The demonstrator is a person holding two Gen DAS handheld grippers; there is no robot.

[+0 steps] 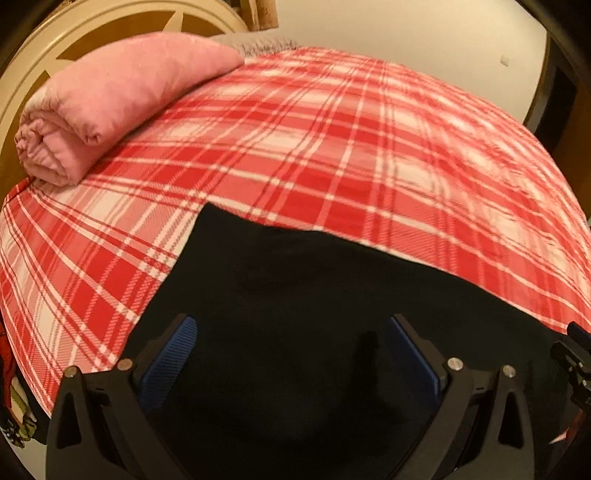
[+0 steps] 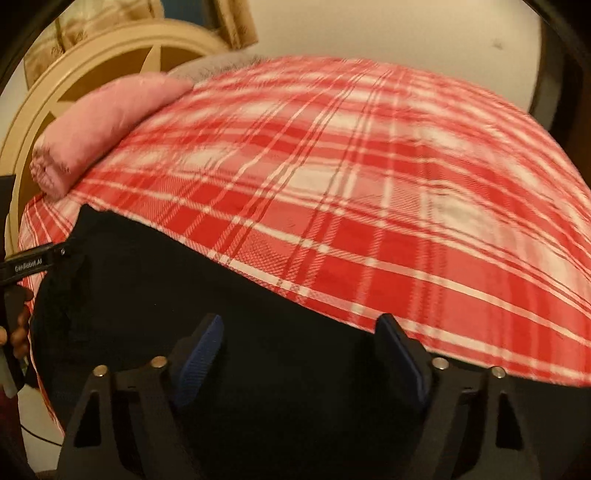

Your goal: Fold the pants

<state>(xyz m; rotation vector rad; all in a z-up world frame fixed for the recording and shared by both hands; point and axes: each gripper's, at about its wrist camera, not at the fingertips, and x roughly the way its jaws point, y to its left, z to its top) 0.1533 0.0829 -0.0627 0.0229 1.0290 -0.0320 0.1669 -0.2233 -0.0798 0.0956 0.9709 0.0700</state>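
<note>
Black pants [image 1: 295,295] lie flat on the red-and-white plaid bed cover [image 1: 332,147], near its front edge. My left gripper [image 1: 291,332] is open just above the black cloth, its blue pads [image 1: 181,347] wide apart with nothing between them. In the right wrist view the pants [image 2: 147,277] fill the lower left, on the plaid cover [image 2: 369,184]. My right gripper [image 2: 299,332] is open over the pants' far edge, holding nothing. The left gripper's body [image 2: 29,266] shows at the left edge, and the right gripper's [image 1: 572,354] at the left view's right edge.
A rolled pink blanket [image 1: 110,96] lies at the bed's far left corner, also seen in the right wrist view [image 2: 103,122]. A cream round headboard frame [image 1: 74,37] stands behind it. A pale wall [image 1: 406,33] is beyond the bed.
</note>
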